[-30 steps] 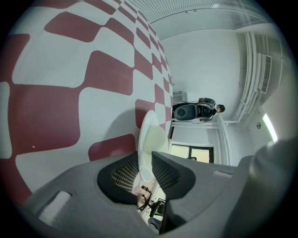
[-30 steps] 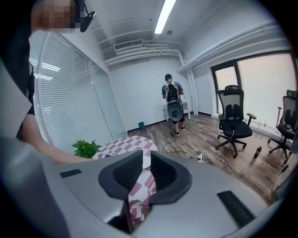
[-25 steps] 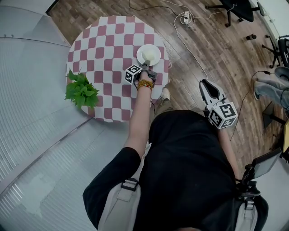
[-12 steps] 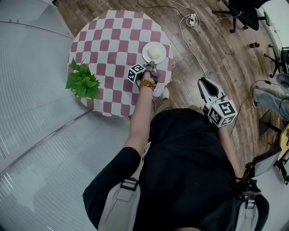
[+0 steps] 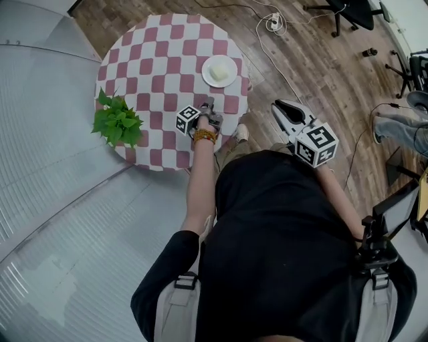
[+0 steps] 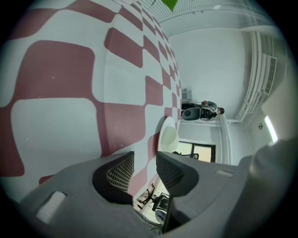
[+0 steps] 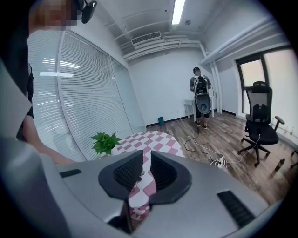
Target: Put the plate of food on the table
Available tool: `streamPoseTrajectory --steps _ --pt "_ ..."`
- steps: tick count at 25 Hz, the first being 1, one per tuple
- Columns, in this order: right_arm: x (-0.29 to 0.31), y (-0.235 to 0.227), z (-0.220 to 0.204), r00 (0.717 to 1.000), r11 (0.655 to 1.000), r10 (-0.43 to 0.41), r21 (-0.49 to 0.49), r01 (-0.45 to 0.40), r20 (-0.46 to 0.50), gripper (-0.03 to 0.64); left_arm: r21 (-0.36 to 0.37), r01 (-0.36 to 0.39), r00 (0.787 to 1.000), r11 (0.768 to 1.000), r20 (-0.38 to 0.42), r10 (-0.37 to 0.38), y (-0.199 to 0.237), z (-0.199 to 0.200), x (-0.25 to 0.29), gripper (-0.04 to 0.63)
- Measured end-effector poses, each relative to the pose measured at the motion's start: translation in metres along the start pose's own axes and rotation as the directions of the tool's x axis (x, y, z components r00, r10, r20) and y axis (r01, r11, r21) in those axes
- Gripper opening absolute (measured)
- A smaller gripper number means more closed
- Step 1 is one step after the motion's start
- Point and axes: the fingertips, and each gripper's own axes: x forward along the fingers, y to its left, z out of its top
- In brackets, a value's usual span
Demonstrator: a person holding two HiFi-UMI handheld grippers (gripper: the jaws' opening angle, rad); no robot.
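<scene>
A white plate [image 5: 219,71] with pale food sits on the round red-and-white checked table [image 5: 154,60], near its right edge. My left gripper [image 5: 208,104] hovers over the table's near edge, a short way back from the plate. Its jaws have just been opening and stand open with nothing between them. In the left gripper view the plate [image 6: 168,135] lies ahead of the left gripper [image 6: 145,158], apart from it. My right gripper [image 5: 281,107] hangs over the wooden floor right of the table. In its own view the right gripper [image 7: 145,158] shows a narrow empty gap.
A green potted plant [image 5: 117,123] stands at the table's left edge. White cables and a power strip [image 5: 274,23] lie on the floor beyond the table. Office chairs [image 5: 348,13] stand at the far right. Another person [image 7: 201,95] stands at the room's far end.
The left gripper has let go of the plate and drawn back towards me. The plate stays on the table. The right gripper has shifted left, closer to the table.
</scene>
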Motion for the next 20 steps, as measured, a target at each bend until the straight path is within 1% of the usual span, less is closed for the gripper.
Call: streamPoseTrajectory --steps 4,8,11,15,17,20 --pt "0.021 0.028 -0.006 0.995 0.996 0.091 -0.017 -0.091 -0.03 0.058 -0.022 0.017 0.998 1.0 0.058 -0.015 0.021 0.011 -0.041 0.13" --pt "0.034 0.049 -0.009 0.984 0.984 0.163 -0.057 -0.167 -0.077 0.058 -0.035 0.032 0.996 0.999 0.089 -0.029 0.037 -0.004 -0.066 0.13" --pt "0.047 0.07 -0.01 0.967 0.967 0.23 -0.087 -0.24 -0.107 0.058 -0.017 0.015 0.993 1.0 0.117 -0.013 0.052 -0.016 -0.086 0.13" --pt "0.058 0.097 -0.011 0.941 0.938 0.312 -0.113 -0.328 -0.133 0.058 -0.069 0.028 0.988 0.997 0.153 -0.017 0.073 -0.03 -0.111 0.13" --pt "0.059 0.105 -0.009 0.93 0.925 0.341 -0.128 -0.358 -0.14 0.058 -0.089 0.02 0.982 0.996 0.19 -0.003 0.081 -0.033 -0.123 0.13" --pt "0.061 0.114 -0.004 0.916 0.907 0.375 -0.149 -0.394 -0.144 0.058 -0.067 0.004 0.967 0.998 0.254 0.014 0.081 -0.028 -0.143 0.13"
